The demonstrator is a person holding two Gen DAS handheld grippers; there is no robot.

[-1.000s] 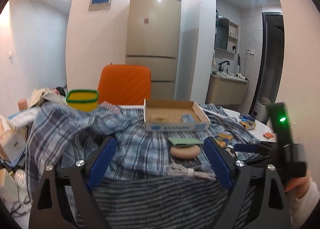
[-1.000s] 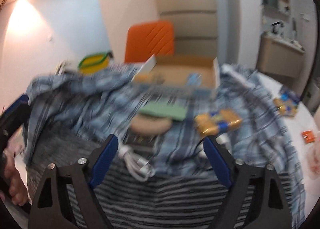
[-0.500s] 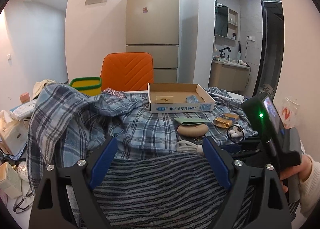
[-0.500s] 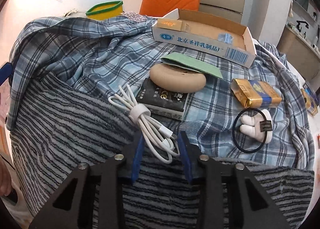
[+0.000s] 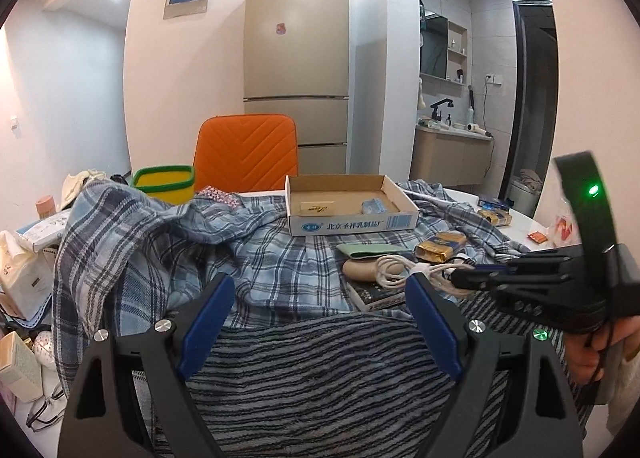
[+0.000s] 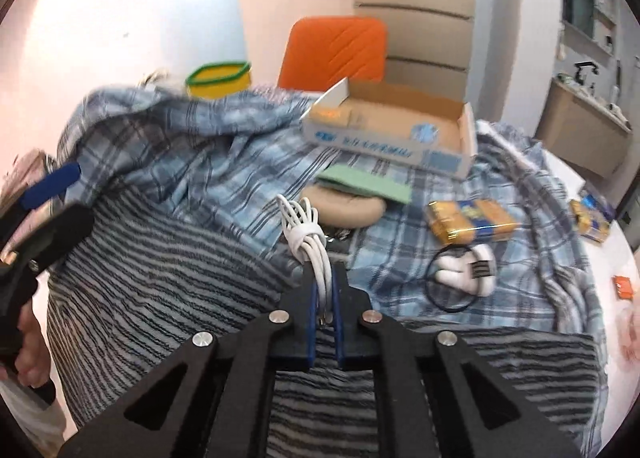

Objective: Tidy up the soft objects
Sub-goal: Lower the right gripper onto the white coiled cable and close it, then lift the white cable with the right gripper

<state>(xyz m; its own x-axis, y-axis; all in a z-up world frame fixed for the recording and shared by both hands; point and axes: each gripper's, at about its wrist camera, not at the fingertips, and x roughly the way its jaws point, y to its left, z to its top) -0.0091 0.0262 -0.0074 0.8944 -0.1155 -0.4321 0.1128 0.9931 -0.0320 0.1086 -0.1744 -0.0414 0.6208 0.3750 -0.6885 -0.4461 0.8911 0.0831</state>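
The cardboard box point(image 5: 348, 202) serves as the landmark; it sits open-topped on the blue plaid shirt point(image 5: 168, 242) spread over the table. Far to the left of the box stands a yellow bin with a green rim point(image 5: 163, 183), and behind the box's left end rises an orange chair back point(image 5: 246, 152). In front of the box and nearer the camera lies a grey striped towel point(image 5: 320, 370), overlapping the shirt's near edge. The left gripper point(image 5: 316, 322) hovers over this towel with its blue pads spread wide and nothing between them.

Just in front of the box's right half lie a green card point(image 6: 366, 184) and, under its near edge, a tan oval pad point(image 6: 344, 208). The right gripper point(image 6: 325, 298) is clamped tight on a bundled white cable point(image 6: 306, 234), whose coiled end sticks up beyond the fingertips, in front of the tan pad. In the left wrist view the cable hangs clear above a dark book point(image 5: 376, 292).

To the right of the cable and in front of the box's right corner rests a gold and blue packet point(image 6: 472, 220), with a black hair tie point(image 6: 444, 290) and a white earbud-like item point(image 6: 466, 272) just in front of it.
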